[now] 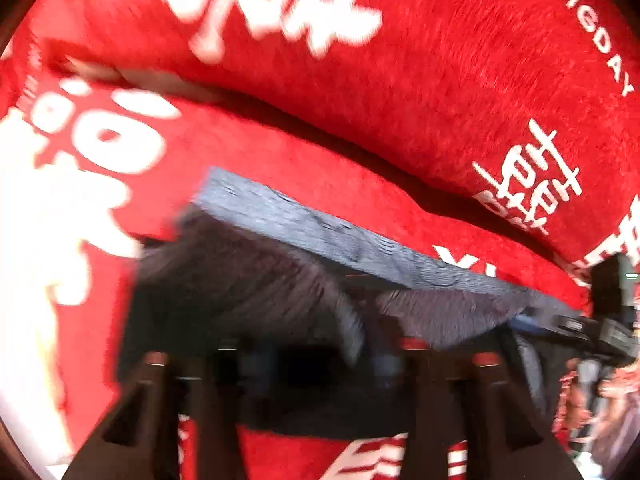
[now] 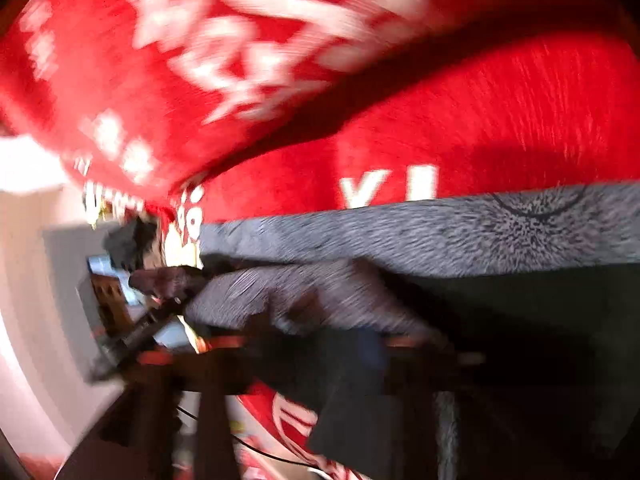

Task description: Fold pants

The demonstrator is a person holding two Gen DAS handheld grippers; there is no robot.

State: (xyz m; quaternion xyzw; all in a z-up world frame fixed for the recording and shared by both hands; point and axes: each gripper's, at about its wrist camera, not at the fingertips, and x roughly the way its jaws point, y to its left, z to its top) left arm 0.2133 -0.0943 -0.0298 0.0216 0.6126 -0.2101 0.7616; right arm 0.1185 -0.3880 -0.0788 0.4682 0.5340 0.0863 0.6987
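The dark grey pants [image 1: 256,280] lie on a red blanket [image 1: 280,168] with white lettering; a lighter grey band [image 1: 360,240] runs along their far edge. My left gripper [image 1: 320,356] points down at them, its fingers [image 1: 156,360] spread apart with cloth lying loosely between, blurred by motion. In the right wrist view the pants [image 2: 320,292] and their band [image 2: 400,232] stretch across the middle. My right gripper [image 2: 308,354] stands wide open over the cloth, with a dark fold draped across its fingers. At the right edge of the left wrist view I see the other gripper's black body [image 1: 612,312].
A thick red roll of the same lettered blanket [image 1: 400,60] rises behind the pants. Beyond the blanket's left edge in the right wrist view are a white wall [image 2: 24,260] and some dim furniture [image 2: 108,292]. A thin cable [image 2: 256,452] runs below.
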